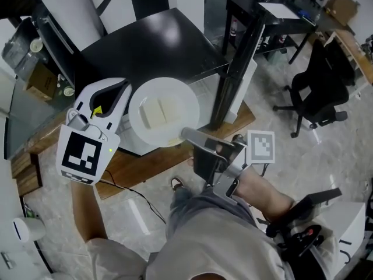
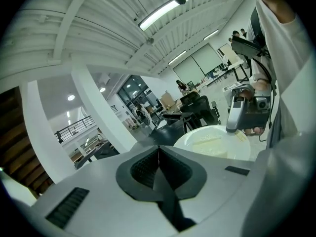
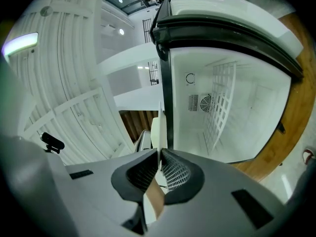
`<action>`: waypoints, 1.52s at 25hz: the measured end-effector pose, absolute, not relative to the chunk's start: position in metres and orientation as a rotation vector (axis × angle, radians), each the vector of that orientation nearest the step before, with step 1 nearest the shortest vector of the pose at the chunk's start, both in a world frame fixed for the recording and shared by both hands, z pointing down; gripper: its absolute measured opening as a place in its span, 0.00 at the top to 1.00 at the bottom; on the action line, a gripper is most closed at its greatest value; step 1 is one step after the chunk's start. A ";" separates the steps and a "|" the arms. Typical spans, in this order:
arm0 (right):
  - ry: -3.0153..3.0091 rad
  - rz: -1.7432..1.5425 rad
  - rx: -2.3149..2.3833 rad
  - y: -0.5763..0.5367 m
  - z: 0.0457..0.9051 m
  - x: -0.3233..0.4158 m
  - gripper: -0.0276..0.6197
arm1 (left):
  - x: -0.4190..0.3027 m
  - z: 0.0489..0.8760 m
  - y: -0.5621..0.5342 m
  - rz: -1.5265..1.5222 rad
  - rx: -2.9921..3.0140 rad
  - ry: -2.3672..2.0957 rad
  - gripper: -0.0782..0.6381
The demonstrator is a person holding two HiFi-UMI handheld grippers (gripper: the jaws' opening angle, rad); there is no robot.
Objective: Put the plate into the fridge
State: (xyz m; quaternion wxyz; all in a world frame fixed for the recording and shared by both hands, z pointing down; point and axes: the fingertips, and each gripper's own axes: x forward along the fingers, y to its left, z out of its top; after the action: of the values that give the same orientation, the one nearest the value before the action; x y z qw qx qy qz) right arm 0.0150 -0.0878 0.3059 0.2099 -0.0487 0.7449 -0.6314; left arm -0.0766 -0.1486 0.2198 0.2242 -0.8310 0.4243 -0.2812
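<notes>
A white plate (image 1: 163, 111) with pale flat pieces on it hangs level over the front of the small fridge (image 1: 151, 45), which has a black top. My right gripper (image 1: 189, 136) is shut on the plate's near rim. In the right gripper view the plate (image 3: 157, 128) stands edge-on between the pads of the right gripper (image 3: 159, 154), and the fridge's open white inside (image 3: 232, 98) with a wire rack lies beyond. My left gripper (image 1: 119, 92) hovers just left of the plate, apart from it. Its jaws (image 2: 158, 149) are shut on nothing, with the plate (image 2: 217, 142) in view ahead.
The fridge stands on a wooden platform (image 1: 145, 168). A black table leg (image 1: 236, 63) rises just right of the plate. An office chair (image 1: 320, 92) stands at the far right. A cardboard box (image 1: 41, 80) sits at the left. A thin cable (image 1: 145, 206) runs over the floor.
</notes>
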 end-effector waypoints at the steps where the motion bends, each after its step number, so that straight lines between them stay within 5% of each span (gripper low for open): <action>1: 2.072 -1.763 -0.131 -0.085 0.307 0.017 0.91 | -0.073 0.219 -0.143 -0.762 -2.300 1.173 0.86; 19: 2.084 -1.861 -0.219 -0.065 0.382 0.029 0.91 | -0.046 0.276 -0.076 -0.397 -2.593 1.392 0.86; 38: 2.082 -1.911 -0.385 -0.140 0.467 -0.035 0.91 | -0.067 0.404 -0.101 -0.557 -2.616 1.526 0.86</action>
State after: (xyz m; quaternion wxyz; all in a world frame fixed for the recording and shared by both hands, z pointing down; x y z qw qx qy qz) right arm -0.0353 -0.1403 0.4672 0.1439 -0.1336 0.7223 -0.6631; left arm -0.0667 -0.1011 0.4044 0.0312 -0.8490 0.4954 -0.1809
